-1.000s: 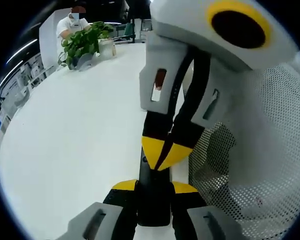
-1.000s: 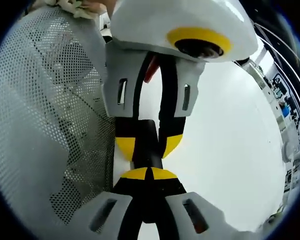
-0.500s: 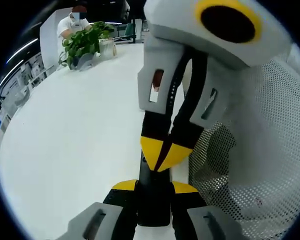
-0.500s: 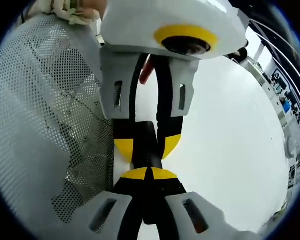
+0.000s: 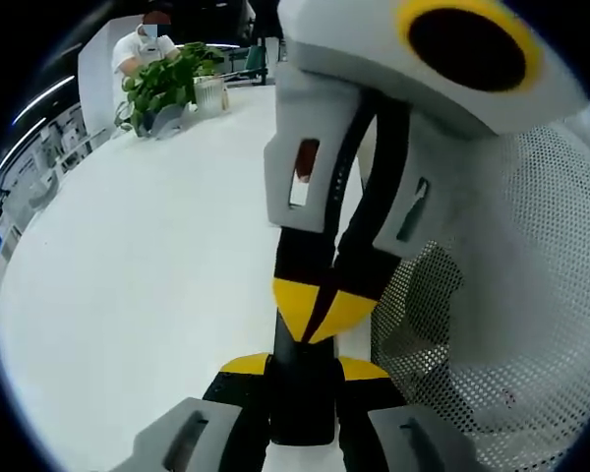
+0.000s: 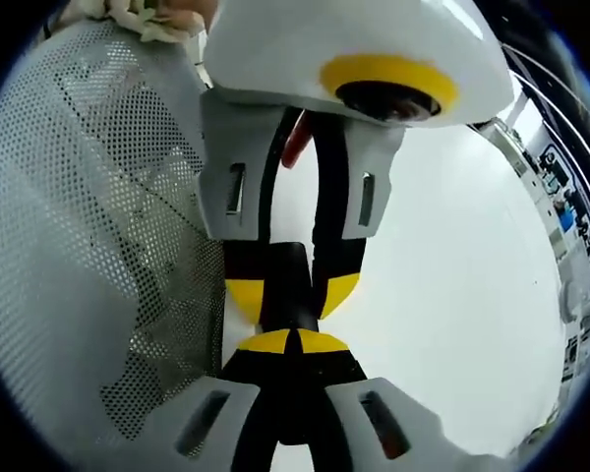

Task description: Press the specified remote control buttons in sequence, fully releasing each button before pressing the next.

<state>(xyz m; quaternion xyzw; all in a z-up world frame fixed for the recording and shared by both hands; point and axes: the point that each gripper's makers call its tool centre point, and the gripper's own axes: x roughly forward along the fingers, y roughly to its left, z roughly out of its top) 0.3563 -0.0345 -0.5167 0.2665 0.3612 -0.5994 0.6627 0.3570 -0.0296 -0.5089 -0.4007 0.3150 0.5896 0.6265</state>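
Slight wobble of right hand-held gripper [image 5: 320, 313] over remote [image 5: 297, 379].

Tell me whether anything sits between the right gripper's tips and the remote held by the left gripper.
Nothing visible does. The right gripper, jaws shut, appears to meet the black remote directly, while the left gripper clamps it. The white perforated mesh stands off to one side, not between them.
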